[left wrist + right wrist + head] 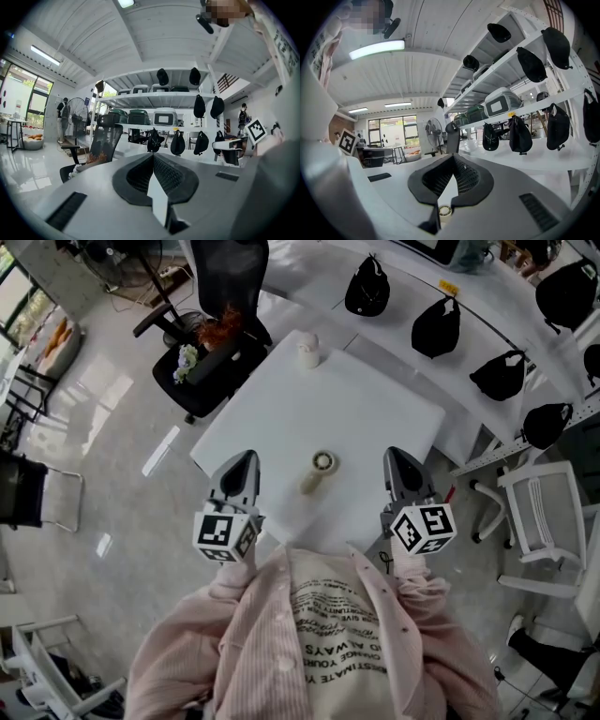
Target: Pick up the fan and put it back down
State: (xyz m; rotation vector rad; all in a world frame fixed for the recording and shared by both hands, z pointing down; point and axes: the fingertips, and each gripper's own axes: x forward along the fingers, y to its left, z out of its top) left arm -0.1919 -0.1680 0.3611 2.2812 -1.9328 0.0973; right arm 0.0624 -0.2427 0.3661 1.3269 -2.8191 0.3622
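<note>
The person holds both claws out level, side by side, over the bench's [281, 418] 6 o'clock edge, pointing toward 12 o'clock. Pink sleeves [232, 585] run up behind the marker cubes, which hide the hands themselves.

The left claw [244, 458] sits at the fan's 9 o'clock, clear of it. In the left gripper view its jaws [153, 157] are pressed together at the tips with nothing between them. The right claw [398, 457] sits at the fan's 3 o'clock, also clear of it. In the right gripper view its tips [453, 157] meet the same way, closed on nothing.

The fan [319, 472] lies flat on the bench between the two claws, near the 6 o'clock edge, untouched. Its round head points toward 1 o'clock and its handle toward 7 o'clock.

A small white thing [307, 351] stands at the bench's 12 o'clock corner, well apart from the fan. A black chair [220, 352] stands beyond the bench at 11 o'clock.
</note>
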